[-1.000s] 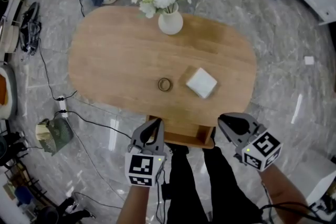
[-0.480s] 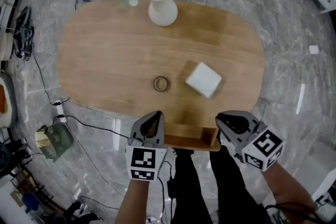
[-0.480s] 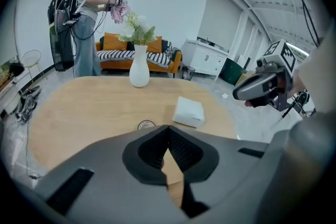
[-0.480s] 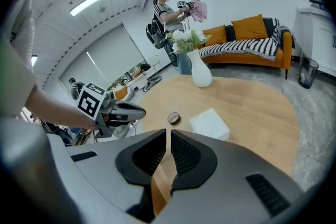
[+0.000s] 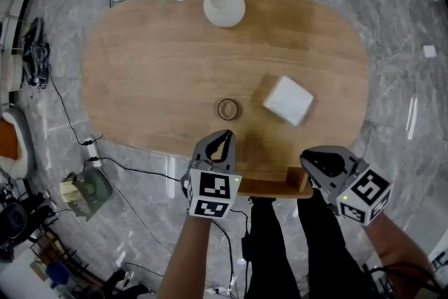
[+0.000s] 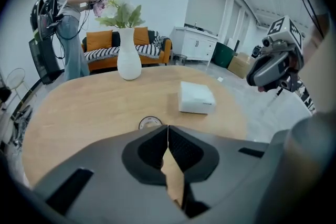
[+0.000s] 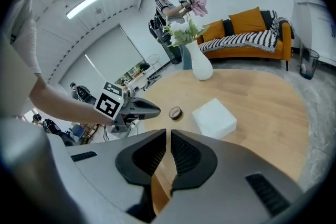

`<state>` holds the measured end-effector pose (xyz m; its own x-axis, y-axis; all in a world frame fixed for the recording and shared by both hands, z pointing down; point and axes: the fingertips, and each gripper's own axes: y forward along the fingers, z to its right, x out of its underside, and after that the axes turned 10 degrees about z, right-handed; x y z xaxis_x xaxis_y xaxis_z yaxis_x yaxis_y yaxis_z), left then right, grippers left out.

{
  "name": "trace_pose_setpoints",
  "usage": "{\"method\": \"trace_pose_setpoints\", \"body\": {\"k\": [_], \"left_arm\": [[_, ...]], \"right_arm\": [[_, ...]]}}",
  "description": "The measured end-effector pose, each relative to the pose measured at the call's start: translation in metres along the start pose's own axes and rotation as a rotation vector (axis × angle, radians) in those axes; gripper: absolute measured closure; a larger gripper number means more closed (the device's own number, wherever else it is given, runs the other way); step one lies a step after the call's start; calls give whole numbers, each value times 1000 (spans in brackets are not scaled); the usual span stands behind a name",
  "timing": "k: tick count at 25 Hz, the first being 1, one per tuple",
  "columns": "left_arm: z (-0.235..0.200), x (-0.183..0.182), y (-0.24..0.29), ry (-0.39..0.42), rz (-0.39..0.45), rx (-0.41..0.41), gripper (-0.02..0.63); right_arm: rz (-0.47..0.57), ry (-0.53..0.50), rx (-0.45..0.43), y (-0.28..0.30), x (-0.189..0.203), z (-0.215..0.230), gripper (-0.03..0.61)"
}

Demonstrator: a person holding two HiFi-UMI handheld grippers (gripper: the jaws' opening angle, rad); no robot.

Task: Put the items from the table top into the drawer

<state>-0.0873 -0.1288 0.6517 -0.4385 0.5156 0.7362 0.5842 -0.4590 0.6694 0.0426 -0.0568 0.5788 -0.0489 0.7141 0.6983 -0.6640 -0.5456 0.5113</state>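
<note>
On the oval wooden table [image 5: 154,73] lie a small roll of tape [image 5: 227,109] and a white box [image 5: 288,100] to its right. Both also show in the left gripper view, the roll of tape [image 6: 150,123] just beyond the jaws and the white box [image 6: 195,97] farther right. A shallow wooden drawer [image 5: 269,187] stands slightly pulled out at the near edge. My left gripper [image 5: 224,139] hangs over the near edge just short of the roll, jaws together and empty. My right gripper [image 5: 313,161] sits by the drawer's right end, jaws together, holding nothing.
A white vase of flowers [image 5: 224,7] stands at the table's far side. Cables [image 5: 105,150] and gear lie on the marble floor to the left. A person [image 6: 71,23] stands beyond the table, with an orange sofa [image 6: 105,42] behind.
Both grippers have sunk toward the table's near edge. The left one has come forward and to the right, closer to the roll of tape, and rolled a little. Tape and box lie unmoved.
</note>
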Motion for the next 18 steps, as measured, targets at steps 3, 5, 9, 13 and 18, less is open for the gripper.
{"method": "trace_pose_setpoints", "body": {"k": [3, 5, 9, 13, 18], "left_arm": [[-4, 9, 12, 40, -25, 23, 602], [-6, 11, 20, 57, -38, 39, 579], [-7, 18, 31, 132, -92, 58, 565], [-9, 28, 44, 224, -172, 67, 549], [-15, 39, 58, 327, -253, 87, 549]], "right_arm": [[1, 11, 2, 3, 4, 1, 531], [1, 14, 3, 5, 6, 3, 531], [2, 27, 1, 8, 11, 4, 531], [1, 39, 3, 9, 14, 7, 531], [3, 55, 6, 11, 17, 10, 531]]}}
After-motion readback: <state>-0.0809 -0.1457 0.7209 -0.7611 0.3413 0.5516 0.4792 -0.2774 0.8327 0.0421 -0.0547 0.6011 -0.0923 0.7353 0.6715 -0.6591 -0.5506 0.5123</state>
